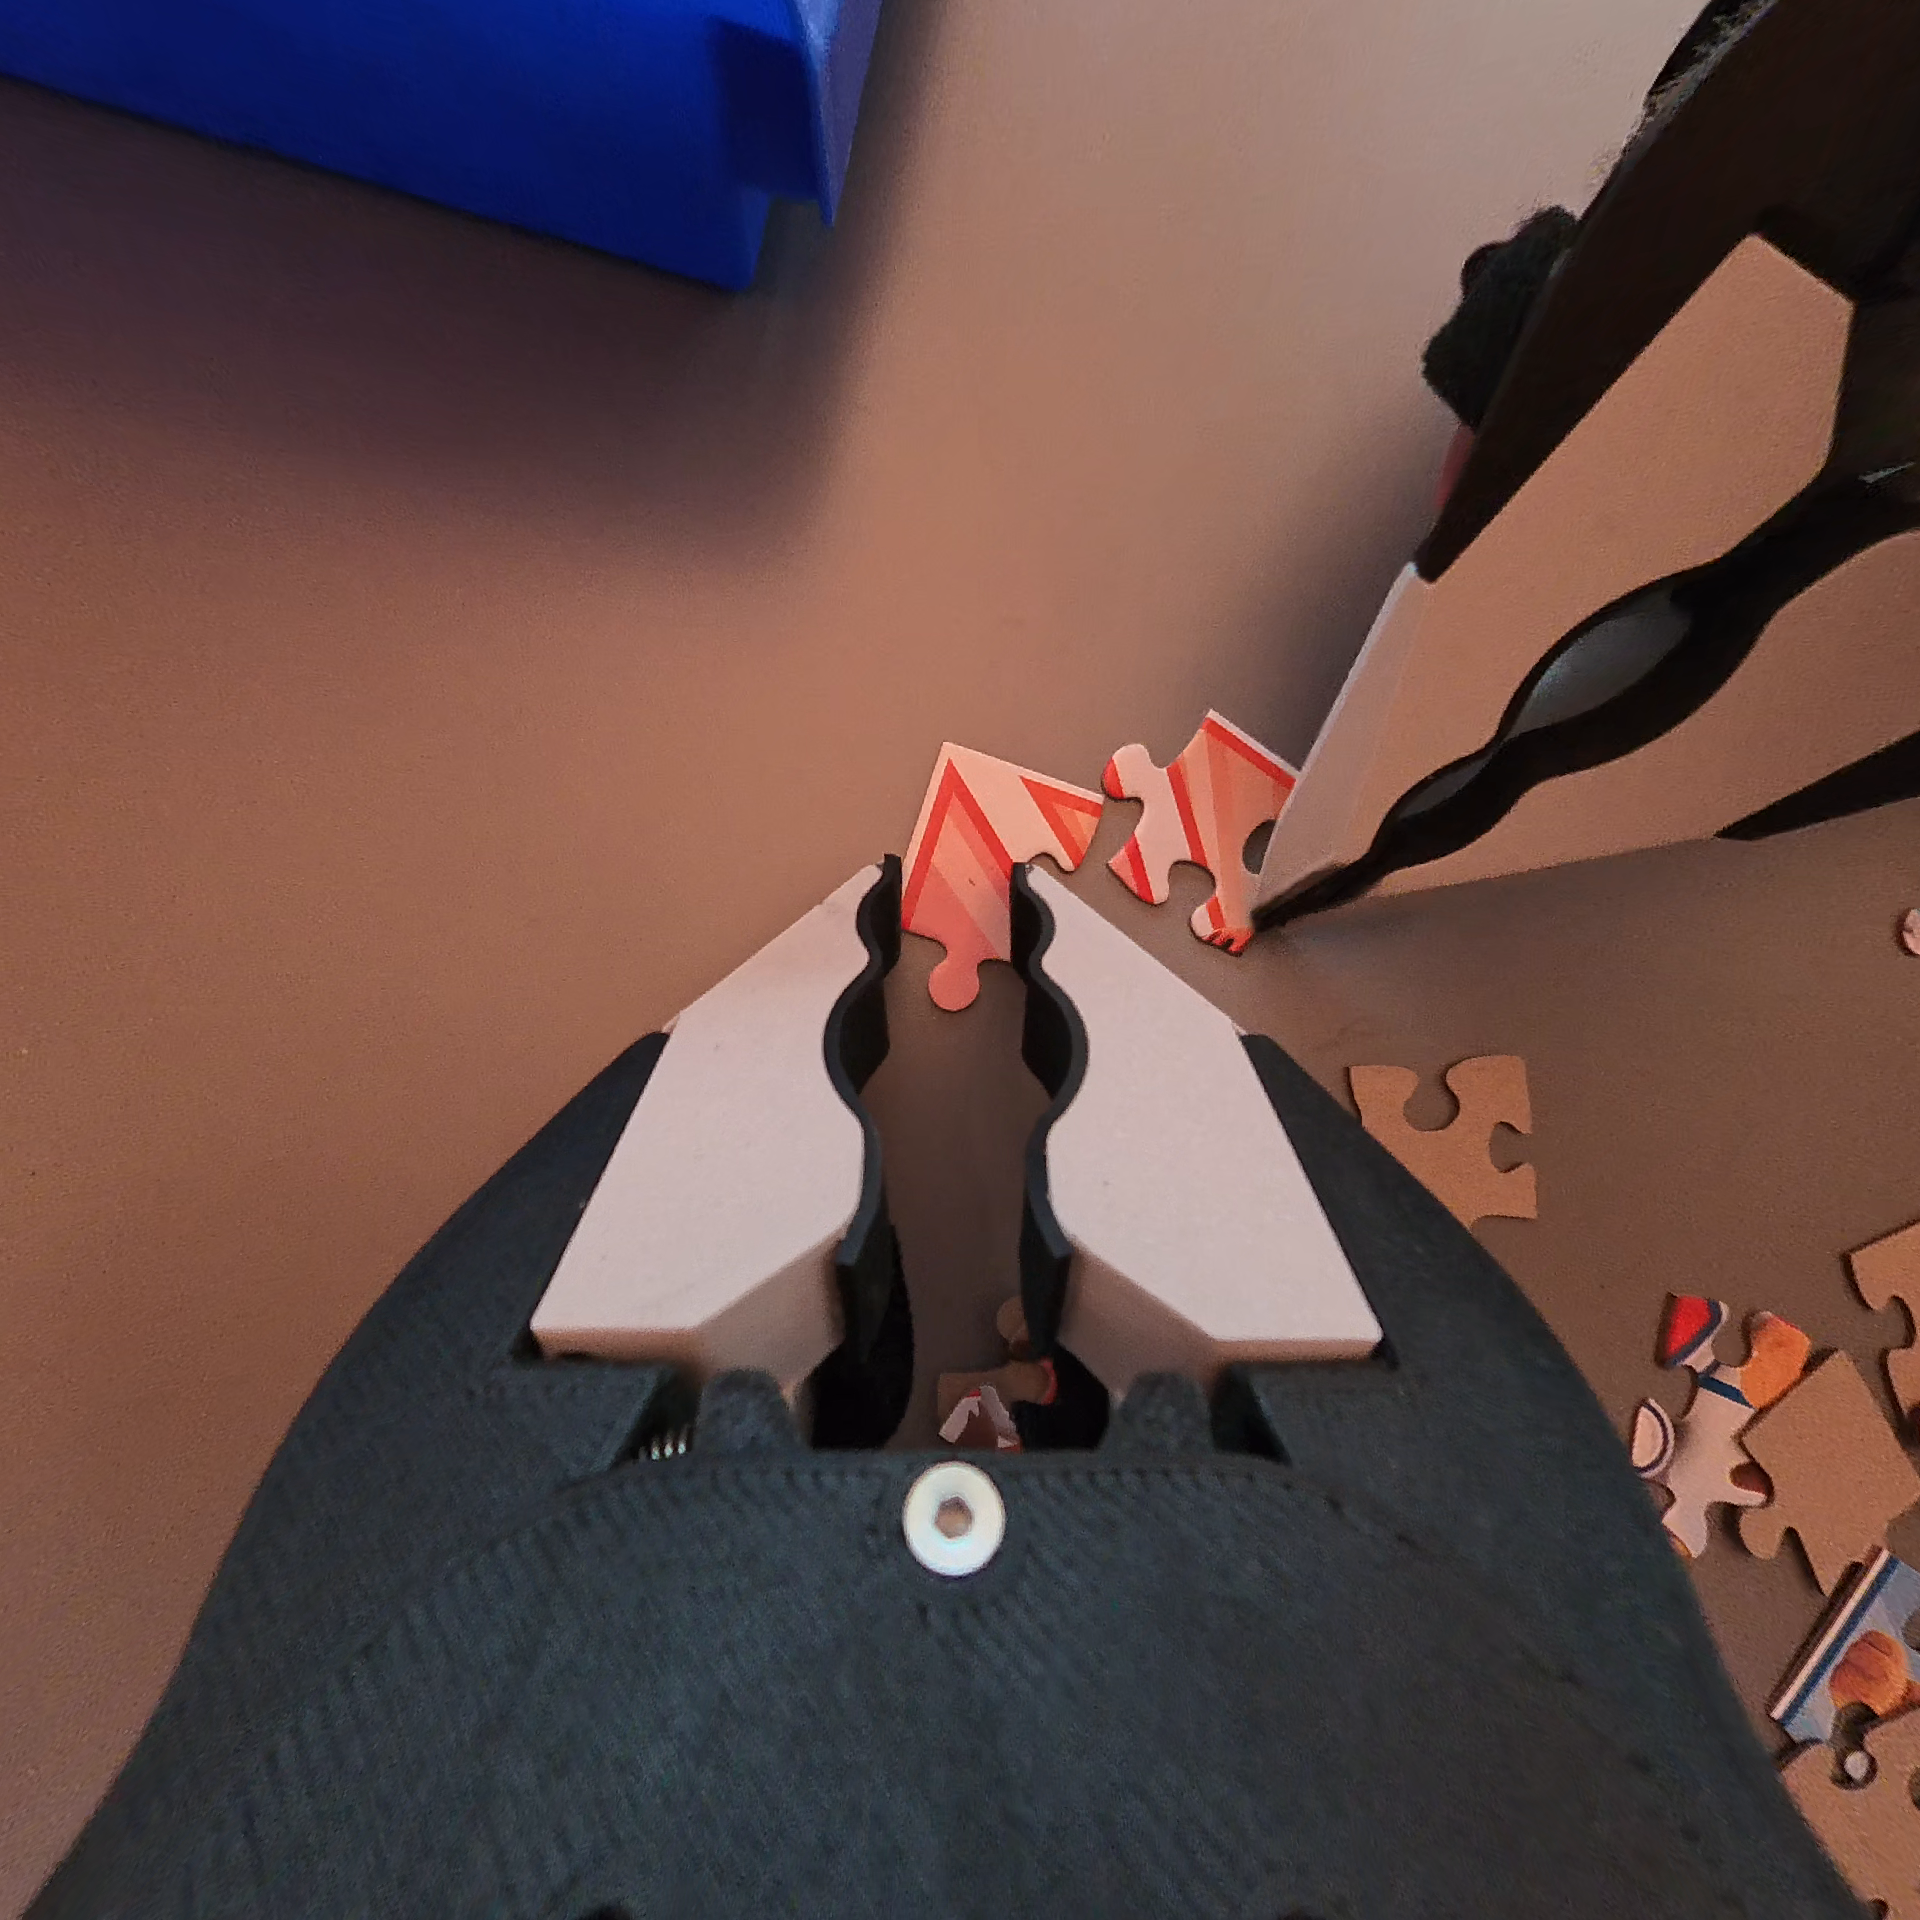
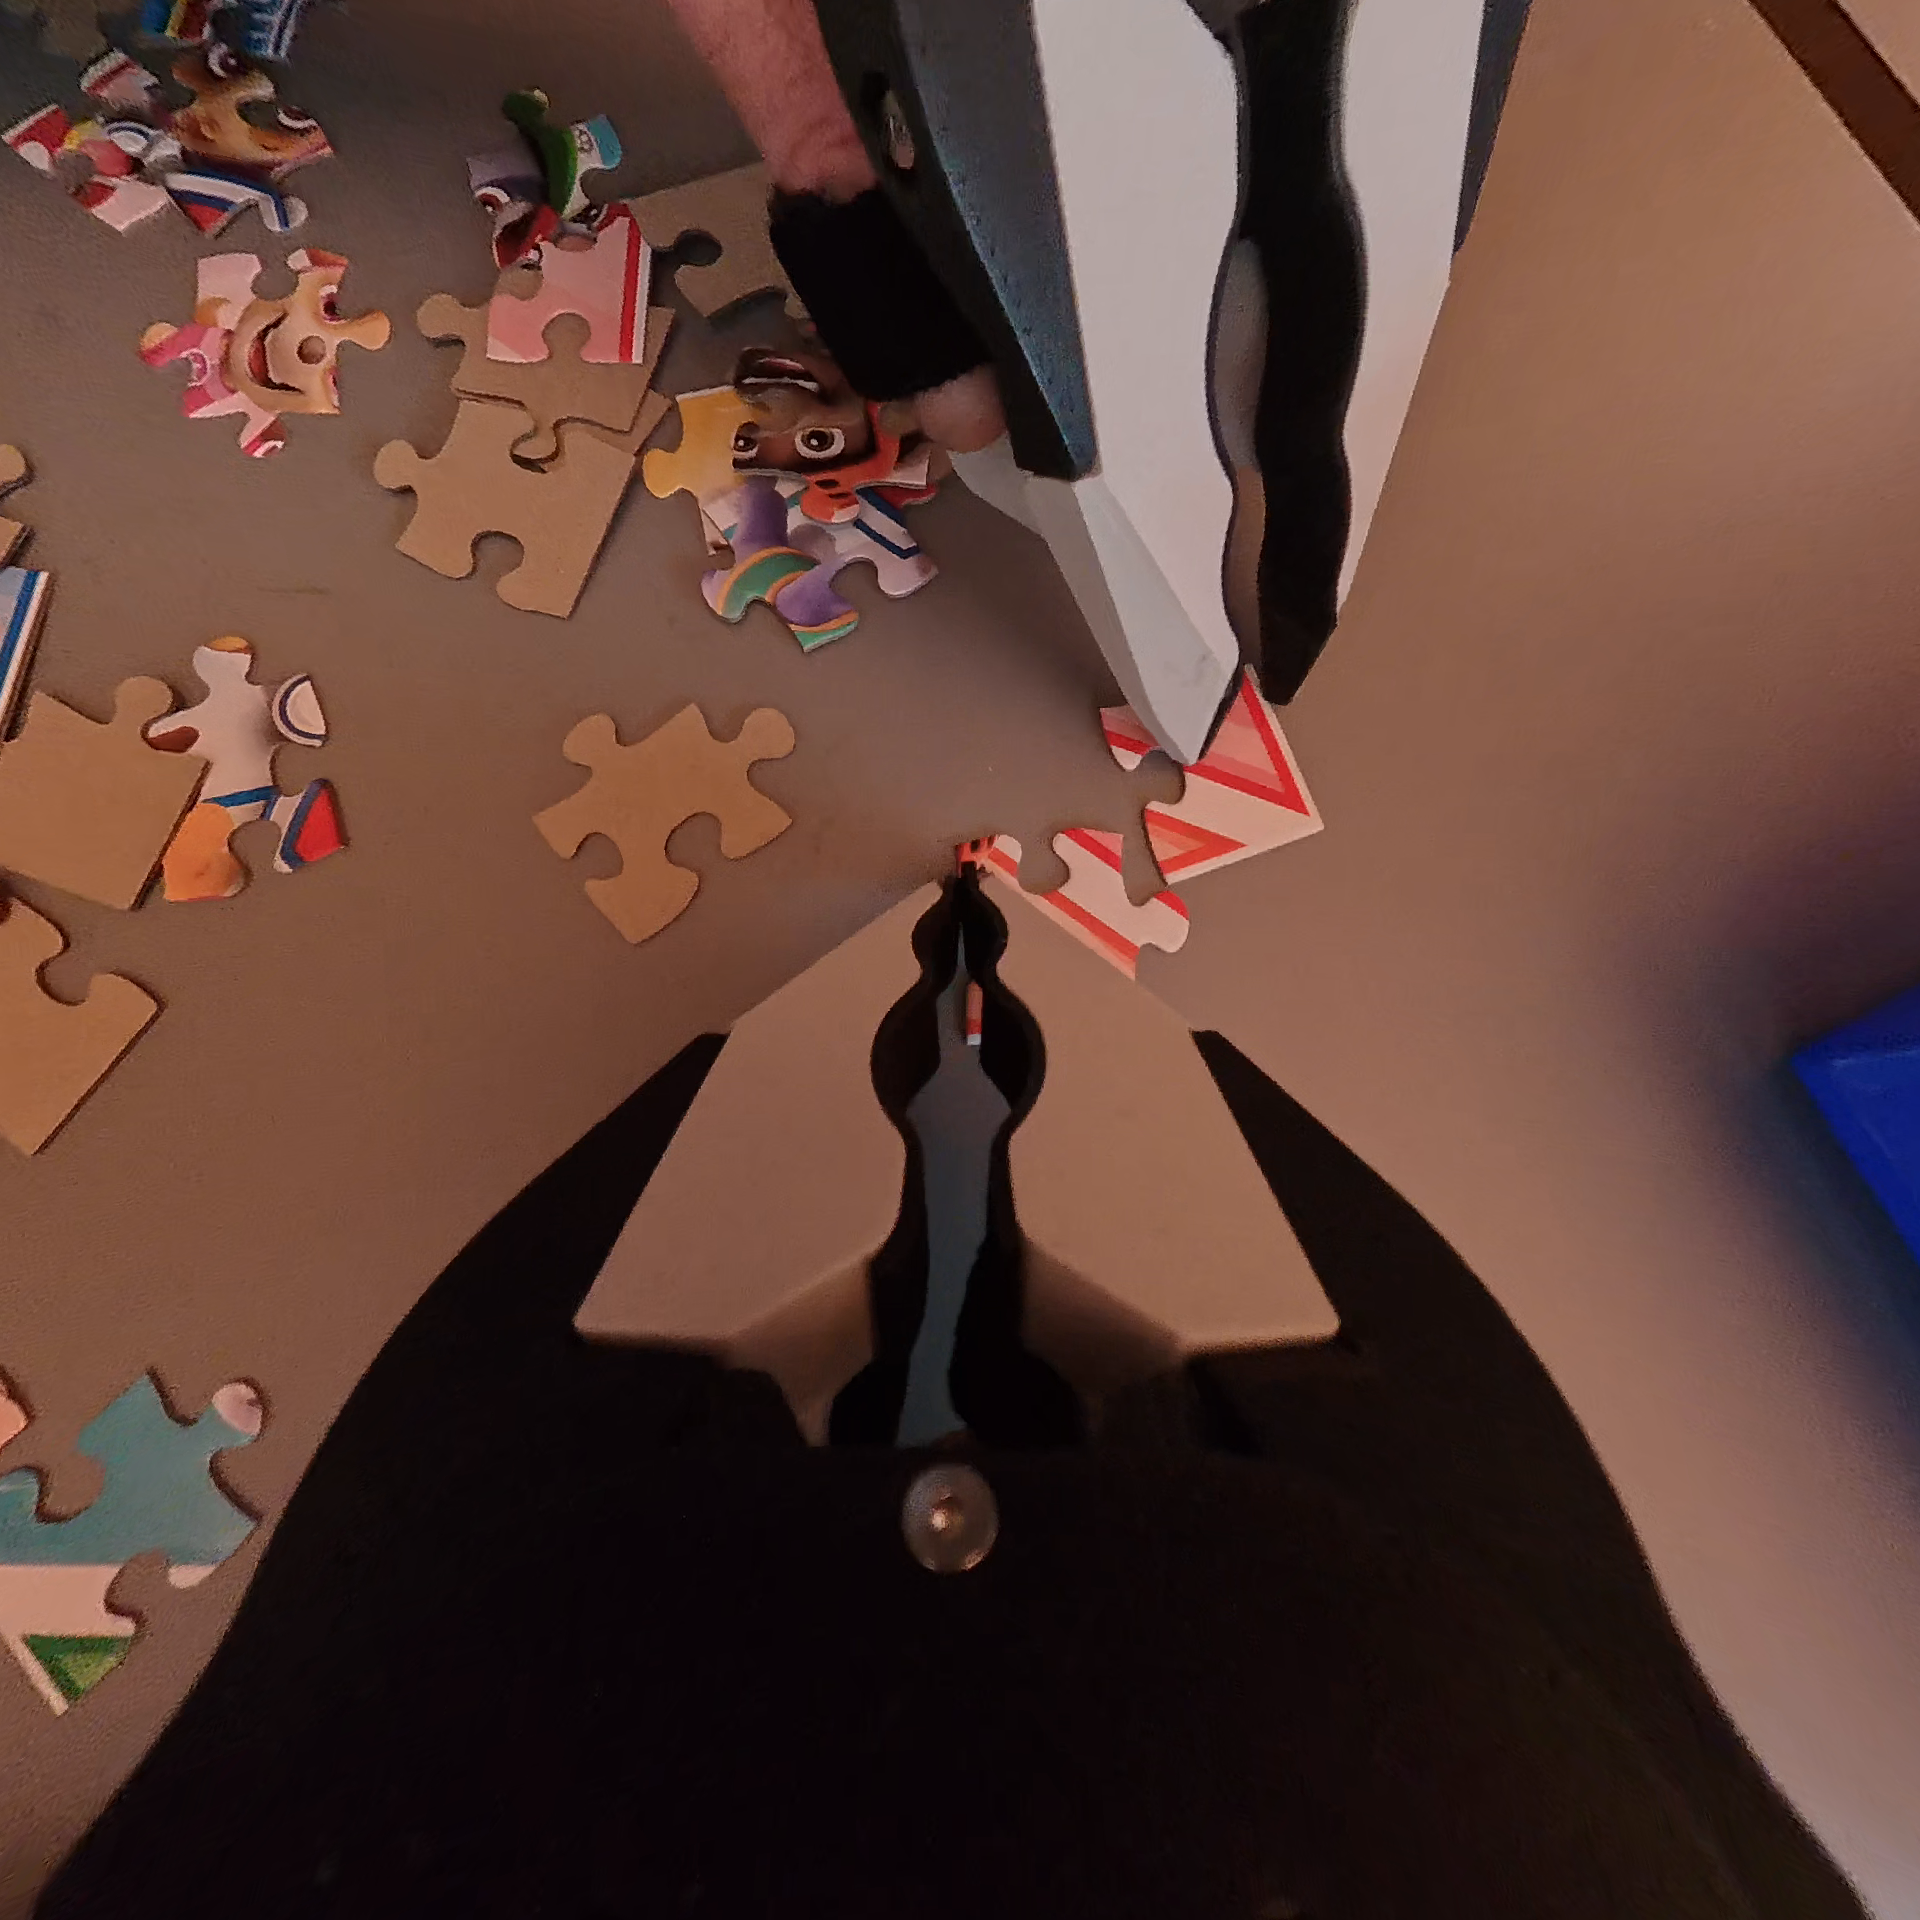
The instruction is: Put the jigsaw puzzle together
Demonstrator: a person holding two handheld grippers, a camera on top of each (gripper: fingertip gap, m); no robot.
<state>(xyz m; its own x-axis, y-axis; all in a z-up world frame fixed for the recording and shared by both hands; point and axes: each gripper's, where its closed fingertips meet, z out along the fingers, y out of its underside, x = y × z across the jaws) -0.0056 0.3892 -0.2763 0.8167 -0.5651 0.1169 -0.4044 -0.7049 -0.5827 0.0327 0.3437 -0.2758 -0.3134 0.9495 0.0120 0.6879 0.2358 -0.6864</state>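
Two red-and-pink striped cardboard jigsaw pieces lay on a beige table [image 1: 520, 675], near each other but not yet interlocked. The left gripper [image 1: 951, 883] had its fingers apart, straddling the corner piece [image 1: 971, 852], seemingly pinning it down rather than gripping it. The right gripper [image 2: 961, 883] was clamped on the edge of the second striped piece [image 2: 1091, 894], bringing it just beside the corner piece. Assembly had barely begun: no joined pieces were visible, and many loose pieces [image 2: 665, 816], some face down, lay scattered to the right. A blue plastic box [image 1: 468, 114] sat far left.
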